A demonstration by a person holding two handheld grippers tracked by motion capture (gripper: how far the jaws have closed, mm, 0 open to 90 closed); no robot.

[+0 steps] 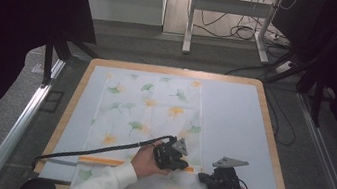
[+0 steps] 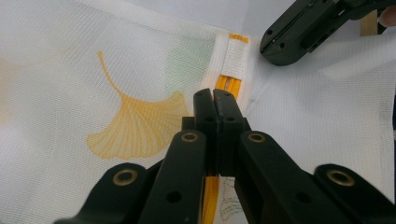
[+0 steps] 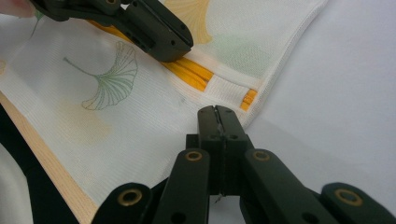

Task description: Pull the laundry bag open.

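Observation:
A white mesh cloth (image 1: 149, 107) printed with green and yellow ginkgo leaves lies flat on the pale blue mat (image 1: 237, 125). An orange stripe (image 3: 196, 72) runs along its near hem. My left gripper (image 1: 184, 166) is down on that stripe near the cloth's right edge. In the left gripper view its jaws (image 2: 215, 95) are shut, with the stripe (image 2: 227, 84) running up into the tips. My right gripper (image 1: 201, 177) sits just to the right, at the near right corner. Its jaws (image 3: 217, 114) are shut on the cloth's edge (image 3: 254, 105), and a white sliver shows between them.
The table's wooden rim (image 1: 74, 105) frames the mat, and its near edge (image 3: 46, 163) is close to both hands. Black cables trail from the grippers across the near left of the table. Beyond it stand a desk frame and floor cables.

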